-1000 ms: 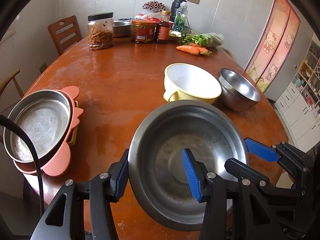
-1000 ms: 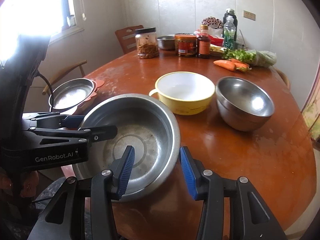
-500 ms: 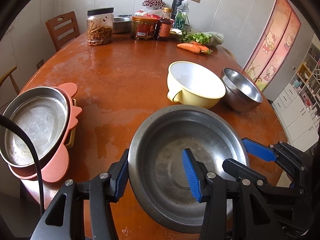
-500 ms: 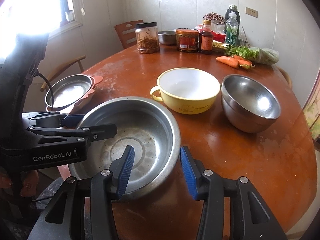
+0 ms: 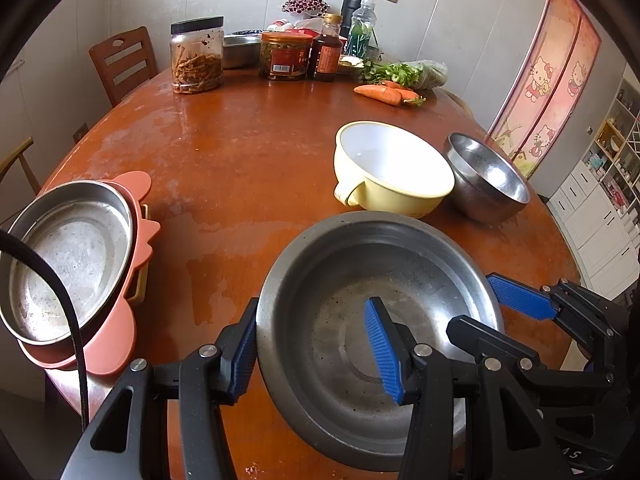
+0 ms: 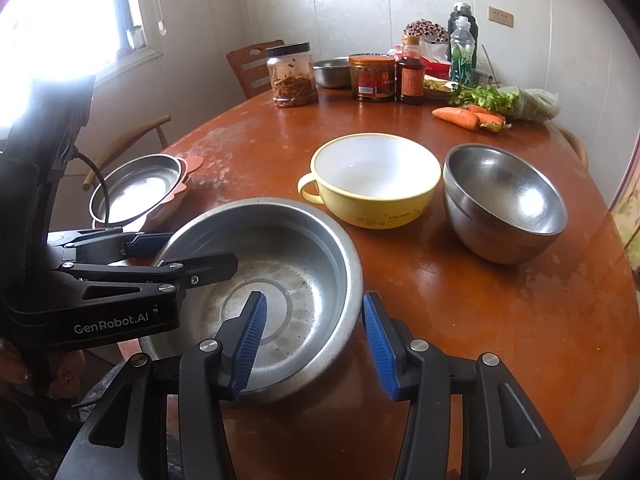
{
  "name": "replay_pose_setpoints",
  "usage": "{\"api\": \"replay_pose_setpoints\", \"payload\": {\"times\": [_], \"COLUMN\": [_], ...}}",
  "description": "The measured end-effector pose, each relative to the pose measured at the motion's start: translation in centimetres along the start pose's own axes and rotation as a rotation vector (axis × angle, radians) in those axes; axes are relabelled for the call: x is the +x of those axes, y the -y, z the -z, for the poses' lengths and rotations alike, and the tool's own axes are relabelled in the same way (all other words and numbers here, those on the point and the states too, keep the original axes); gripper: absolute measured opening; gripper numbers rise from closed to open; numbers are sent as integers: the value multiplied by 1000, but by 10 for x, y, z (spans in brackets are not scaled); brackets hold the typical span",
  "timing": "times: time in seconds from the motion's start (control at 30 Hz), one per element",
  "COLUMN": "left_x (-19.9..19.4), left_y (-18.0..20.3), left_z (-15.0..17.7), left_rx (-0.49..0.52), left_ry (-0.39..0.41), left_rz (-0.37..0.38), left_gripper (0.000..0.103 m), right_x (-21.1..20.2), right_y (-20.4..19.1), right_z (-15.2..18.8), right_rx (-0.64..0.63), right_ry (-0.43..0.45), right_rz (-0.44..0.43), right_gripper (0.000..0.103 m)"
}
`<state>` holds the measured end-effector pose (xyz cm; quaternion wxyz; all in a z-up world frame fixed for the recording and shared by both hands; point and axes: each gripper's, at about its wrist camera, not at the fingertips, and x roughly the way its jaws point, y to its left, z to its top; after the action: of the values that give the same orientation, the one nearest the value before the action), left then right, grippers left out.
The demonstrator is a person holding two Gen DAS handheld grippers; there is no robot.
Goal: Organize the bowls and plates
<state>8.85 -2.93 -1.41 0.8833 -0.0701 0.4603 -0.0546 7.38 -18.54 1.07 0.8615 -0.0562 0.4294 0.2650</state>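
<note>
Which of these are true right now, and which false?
1. The yellow bowl is empty. True.
2. The small steel bowl sits inside the yellow bowl. False: it stands beside it on the table.
3. A steel plate rests on a pink plate. True.
4. The carrots lie in the big basin. False: they lie on the table by the greens; the basin is empty.

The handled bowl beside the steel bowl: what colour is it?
Pale yellow outside, white inside; clearest in the right wrist view.
</note>
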Motion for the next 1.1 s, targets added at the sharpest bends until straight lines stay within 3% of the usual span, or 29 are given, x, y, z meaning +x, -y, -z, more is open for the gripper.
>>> {"api": "replay_pose_setpoints", "payload": {"times": [1.1], "left_x": [-15], "left_y": [8], "left_z": [-28], "left_rx": [30], "left_ry": [45], "left_rz": [-28], "left_gripper": [52], "right_x": [-14], "right_y": [24], "right_z": [-21], "right_rx": [86], "right_ry": [57], "right_rz": [-4], "right_gripper": [64]}}
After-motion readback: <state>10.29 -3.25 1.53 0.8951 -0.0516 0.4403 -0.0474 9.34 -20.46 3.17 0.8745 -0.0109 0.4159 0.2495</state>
